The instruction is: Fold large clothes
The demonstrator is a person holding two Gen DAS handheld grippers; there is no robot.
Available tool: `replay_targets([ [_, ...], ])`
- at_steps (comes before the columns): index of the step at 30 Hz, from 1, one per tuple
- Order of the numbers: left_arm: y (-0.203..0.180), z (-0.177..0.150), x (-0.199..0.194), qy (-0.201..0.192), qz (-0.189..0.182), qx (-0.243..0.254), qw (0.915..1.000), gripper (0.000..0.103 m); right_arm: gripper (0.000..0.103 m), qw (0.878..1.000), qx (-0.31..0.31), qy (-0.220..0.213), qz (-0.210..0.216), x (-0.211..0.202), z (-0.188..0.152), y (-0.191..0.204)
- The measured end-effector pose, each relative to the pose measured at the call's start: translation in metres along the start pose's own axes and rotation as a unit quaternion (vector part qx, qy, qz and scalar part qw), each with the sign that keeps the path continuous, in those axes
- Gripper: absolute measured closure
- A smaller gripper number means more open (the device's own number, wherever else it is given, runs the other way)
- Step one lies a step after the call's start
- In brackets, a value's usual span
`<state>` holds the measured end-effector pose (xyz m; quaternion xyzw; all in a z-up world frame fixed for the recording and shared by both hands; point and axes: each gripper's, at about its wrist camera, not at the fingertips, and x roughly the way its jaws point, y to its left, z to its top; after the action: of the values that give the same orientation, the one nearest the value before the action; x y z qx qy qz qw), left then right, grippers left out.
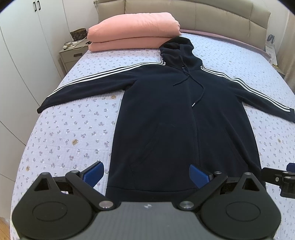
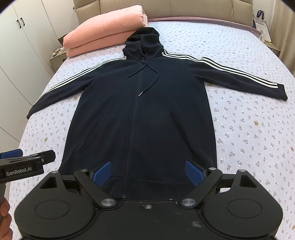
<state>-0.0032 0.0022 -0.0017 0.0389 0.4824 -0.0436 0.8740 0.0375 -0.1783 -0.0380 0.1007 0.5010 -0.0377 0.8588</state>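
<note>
Bed (image 1: 73, 129) under a lilac floral quilt, and up at the head sits a folded pink duvet (image 1: 132, 31) against the beige padded headboard (image 1: 221, 16). Left of it, a nightstand (image 1: 71, 55) carrying a brown patterned bag (image 1: 78, 34), white wardrobe (image 1: 22, 46) alongside. Far right, a tote (image 1: 271, 46).

Both views are evenly and brightly lit by soft, diffuse light; only faint shadows are cast. Detail is lost in the dark hoodie (image 1: 177, 118). Strong fisheye bending is seen toward 3 and 9 o'clock, and the corners are vignetted black. Focus is held sharp throughout.
</note>
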Motion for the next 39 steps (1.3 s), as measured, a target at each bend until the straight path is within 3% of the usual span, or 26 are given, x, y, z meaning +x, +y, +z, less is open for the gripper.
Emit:
replay_targets([
  [22,0.003,-0.001,0.008,0.002,-0.001,-0.002,1.0,0.003,0.001,1.0,0.006,0.0,-0.007,0.005,0.001,0.0],
  [27,0.011,-0.001,0.015,-0.012,-0.026,0.004,0.9996,0.001,0.001,1.0,-0.003,0.0,0.005,0.008,0.001,-0.004],
  [30,0.034,0.003,0.042,-0.004,-0.047,-0.01,0.9989,0.001,0.001,1.0,-0.005,-0.019,0.019,0.019,0.004,-0.022],
  [34,0.064,-0.008,0.09,-0.013,-0.066,-0.006,0.9977,0.002,0.001,0.998,-0.026,-0.047,0.017,0.066,-0.002,-0.057],
  [36,0.075,-0.02,0.119,0.013,-0.076,-0.007,0.997,0.002,0.001,0.998,-0.052,-0.04,-0.005,0.104,-0.015,-0.073],
  [39,0.088,-0.038,0.159,0.061,-0.083,-0.005,0.9947,0.013,0.001,0.998,-0.063,-0.018,-0.016,0.147,-0.038,-0.095],
])
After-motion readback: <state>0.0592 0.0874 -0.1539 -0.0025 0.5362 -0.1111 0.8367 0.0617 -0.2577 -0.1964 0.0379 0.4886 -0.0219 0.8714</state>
